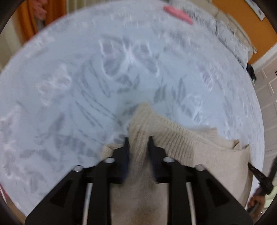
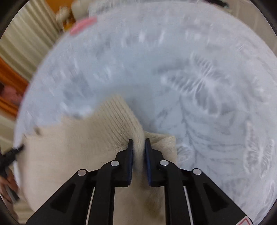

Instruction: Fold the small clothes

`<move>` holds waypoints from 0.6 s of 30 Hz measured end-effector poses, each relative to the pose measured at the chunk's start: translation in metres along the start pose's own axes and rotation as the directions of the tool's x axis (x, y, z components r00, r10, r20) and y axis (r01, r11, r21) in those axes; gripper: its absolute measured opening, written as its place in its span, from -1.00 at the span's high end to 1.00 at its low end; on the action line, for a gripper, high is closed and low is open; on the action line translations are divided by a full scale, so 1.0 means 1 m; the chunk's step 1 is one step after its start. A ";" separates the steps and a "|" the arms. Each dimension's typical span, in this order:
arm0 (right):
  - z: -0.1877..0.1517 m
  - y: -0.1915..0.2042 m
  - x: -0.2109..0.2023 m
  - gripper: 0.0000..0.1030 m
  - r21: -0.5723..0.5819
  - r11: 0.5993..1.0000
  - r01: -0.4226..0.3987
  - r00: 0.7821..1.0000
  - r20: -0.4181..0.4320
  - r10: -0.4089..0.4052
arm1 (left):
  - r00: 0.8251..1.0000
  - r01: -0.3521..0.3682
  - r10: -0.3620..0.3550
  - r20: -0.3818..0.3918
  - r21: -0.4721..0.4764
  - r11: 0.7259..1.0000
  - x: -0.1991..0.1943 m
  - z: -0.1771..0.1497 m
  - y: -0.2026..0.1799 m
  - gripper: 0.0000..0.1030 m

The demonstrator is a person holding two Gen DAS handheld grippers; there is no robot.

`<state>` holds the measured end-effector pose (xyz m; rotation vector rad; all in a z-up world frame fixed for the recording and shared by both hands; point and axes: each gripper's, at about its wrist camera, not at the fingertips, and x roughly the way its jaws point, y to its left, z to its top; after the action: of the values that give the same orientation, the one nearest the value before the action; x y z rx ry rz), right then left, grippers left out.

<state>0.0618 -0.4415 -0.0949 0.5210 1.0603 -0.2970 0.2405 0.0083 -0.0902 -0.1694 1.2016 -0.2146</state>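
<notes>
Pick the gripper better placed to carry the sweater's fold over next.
Right, probably. The right gripper is shut on the sweater; in the left gripper the knit sits between fingers that look slack.

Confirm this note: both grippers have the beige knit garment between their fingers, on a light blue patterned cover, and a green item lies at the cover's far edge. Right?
Wrong on one count: the item at the far edge is pink, not green; both wrist views show it. The rest holds: the beige knit garment sits between the fingers of the left gripper and the right gripper, on the light blue patterned cover.
</notes>
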 end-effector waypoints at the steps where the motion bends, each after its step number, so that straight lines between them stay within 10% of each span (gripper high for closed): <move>1: -0.005 0.005 -0.030 0.70 0.006 0.999 -0.042 0.997 0.067 0.042 | 0.998 -0.047 0.046 0.033 0.027 0.999 -0.018 -0.004 -0.005 -0.13; 5: -0.038 0.025 -0.078 0.70 -0.031 0.996 -0.080 0.989 0.124 0.084 | 0.985 -0.137 0.118 0.127 0.151 0.979 -0.063 -0.027 -0.027 -0.17; 10: -0.082 0.020 -0.017 0.87 -0.055 0.997 0.057 0.991 -0.120 -0.063 | 0.978 -0.194 0.168 0.123 0.246 0.950 -0.085 -0.055 -0.055 -0.17; 14: -0.091 0.040 -0.077 0.81 -0.038 0.999 -0.010 0.999 0.034 0.012 | 0.967 -0.238 0.198 0.159 0.298 0.925 -0.101 -0.077 -0.075 -0.18; 18: -0.104 0.044 -0.051 0.76 -0.111 0.991 0.070 0.996 -0.047 -0.076 | 0.973 -0.219 0.186 0.135 0.303 0.928 -0.106 -0.091 -0.079 -0.18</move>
<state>-0.0192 -0.3492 -0.0783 0.3942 1.1403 -0.2896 0.1130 -0.0431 -0.0072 0.2223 1.0569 -0.2109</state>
